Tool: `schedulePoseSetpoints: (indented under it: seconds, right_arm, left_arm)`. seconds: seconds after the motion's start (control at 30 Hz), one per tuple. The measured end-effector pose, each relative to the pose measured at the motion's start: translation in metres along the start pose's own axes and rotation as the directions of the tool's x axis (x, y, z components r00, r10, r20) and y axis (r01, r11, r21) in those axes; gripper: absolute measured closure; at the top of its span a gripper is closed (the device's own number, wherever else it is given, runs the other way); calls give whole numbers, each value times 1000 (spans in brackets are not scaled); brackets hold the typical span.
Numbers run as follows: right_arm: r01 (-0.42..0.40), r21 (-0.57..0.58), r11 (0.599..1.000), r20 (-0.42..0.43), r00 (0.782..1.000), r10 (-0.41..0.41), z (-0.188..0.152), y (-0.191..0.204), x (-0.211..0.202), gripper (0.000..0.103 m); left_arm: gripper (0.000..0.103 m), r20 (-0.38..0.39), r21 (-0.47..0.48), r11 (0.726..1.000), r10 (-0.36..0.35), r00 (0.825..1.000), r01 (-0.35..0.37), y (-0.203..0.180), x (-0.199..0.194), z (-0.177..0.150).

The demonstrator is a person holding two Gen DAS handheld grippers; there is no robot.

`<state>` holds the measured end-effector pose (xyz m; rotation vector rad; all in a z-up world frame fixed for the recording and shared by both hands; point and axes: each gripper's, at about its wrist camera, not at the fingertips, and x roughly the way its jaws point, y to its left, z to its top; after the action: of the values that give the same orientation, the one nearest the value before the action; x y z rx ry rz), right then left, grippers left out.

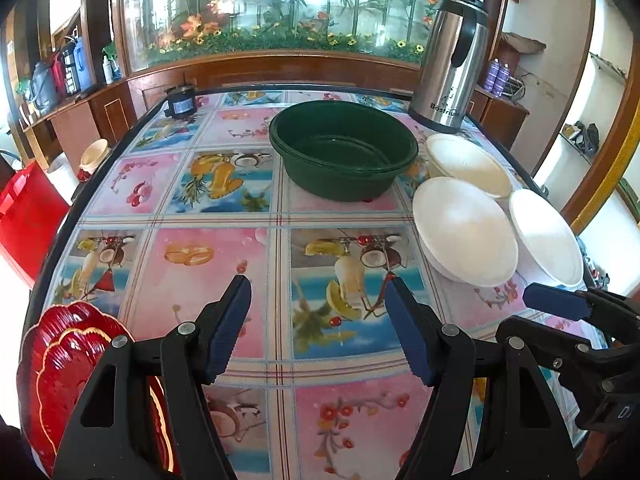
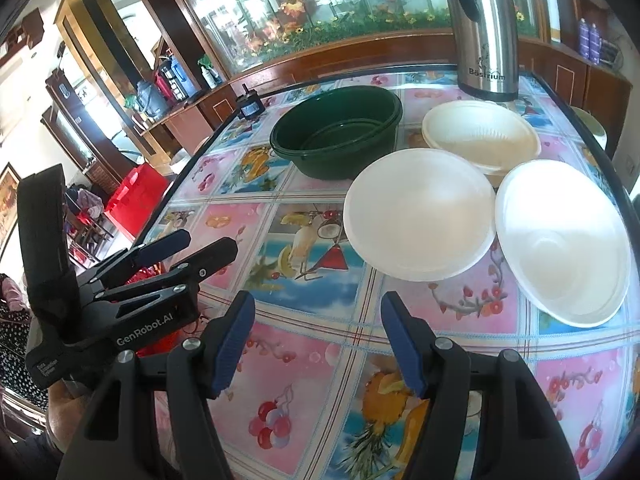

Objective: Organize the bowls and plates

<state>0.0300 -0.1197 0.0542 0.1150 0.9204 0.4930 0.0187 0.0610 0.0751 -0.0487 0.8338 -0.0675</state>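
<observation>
Take the green basin [image 1: 343, 148] as your landmark; it sits toward the far middle of the bench [image 1: 224, 240]. Far left of it and nearer to you, the red plates [image 1: 60, 360] lie at the bench's near-left edge, partly behind your left hand-held gripper [image 1: 316, 328]. That gripper's jaws stand apart with nothing between them, above bare cloth. From the basin's near side to your fingertips the cloth is free, the widest open stretch. A small dark object [image 1: 181, 101] sits at the far-left corner, well left of the basin.

Right of the basin, three white bowls [image 2: 420, 212] crowd together, rims touching or overlapping; the cream one [image 2: 480, 136] lies just beside the basin, the outermost [image 2: 564, 240] close to the bench's right edge. Behind them, right of the basin, stands the steel flask [image 2: 484, 28]. Your right hand-held gripper [image 2: 316, 344] is also open and empty, nearer than the bowls.
</observation>
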Motion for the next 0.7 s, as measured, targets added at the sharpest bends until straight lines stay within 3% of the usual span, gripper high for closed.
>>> schedulePoseSetpoints:
  seconds: [0.7]
  right_arm:
    - [35,-25,999,-5,999,-36,46,-13,20,35]
  left_arm:
    - [33,-34,5,999,38,999,-38,10,32,41]
